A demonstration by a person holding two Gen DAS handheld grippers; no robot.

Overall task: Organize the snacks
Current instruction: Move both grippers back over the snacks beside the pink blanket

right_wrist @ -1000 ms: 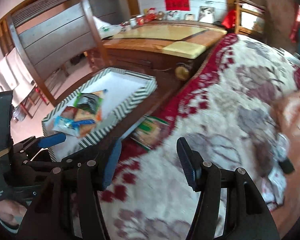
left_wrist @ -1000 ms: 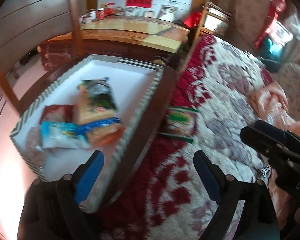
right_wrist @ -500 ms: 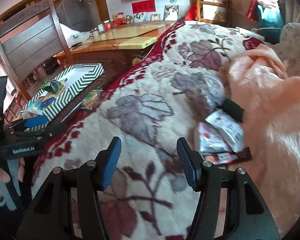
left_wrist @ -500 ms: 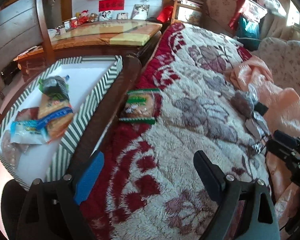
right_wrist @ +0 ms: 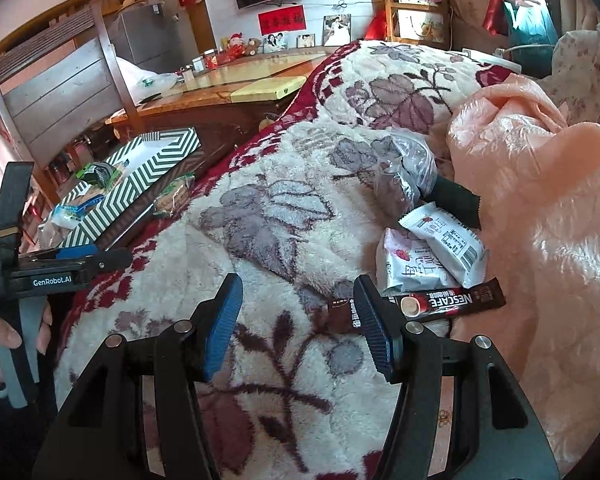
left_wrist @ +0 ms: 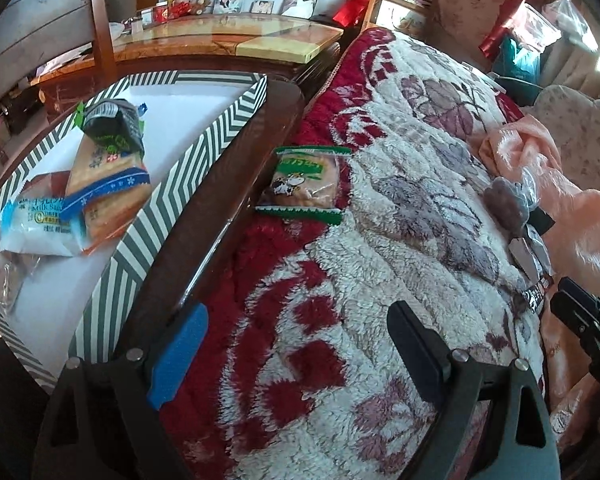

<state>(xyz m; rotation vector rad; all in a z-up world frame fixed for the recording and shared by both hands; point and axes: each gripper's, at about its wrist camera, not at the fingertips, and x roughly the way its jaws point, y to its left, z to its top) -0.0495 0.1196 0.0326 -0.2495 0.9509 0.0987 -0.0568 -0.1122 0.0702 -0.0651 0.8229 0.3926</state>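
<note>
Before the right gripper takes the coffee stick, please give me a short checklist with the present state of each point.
1. Right gripper open: ok.
2. Right gripper holds nothing: ok.
3. Nescafe stick between the fingers: not ok, it lies to the right.
4. Stick free of the white packets: cannot tell, they touch or overlap.
5. Striped tray has bare space: ok.
6. Left gripper open and holding nothing: ok.

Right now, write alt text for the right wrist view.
The open right tool hovers over a flowery blanket, empty, its right finger just in front of a Nescafe stick. Two white snack packets lie just beyond; the striped tray with snacks sits far left.
</note>
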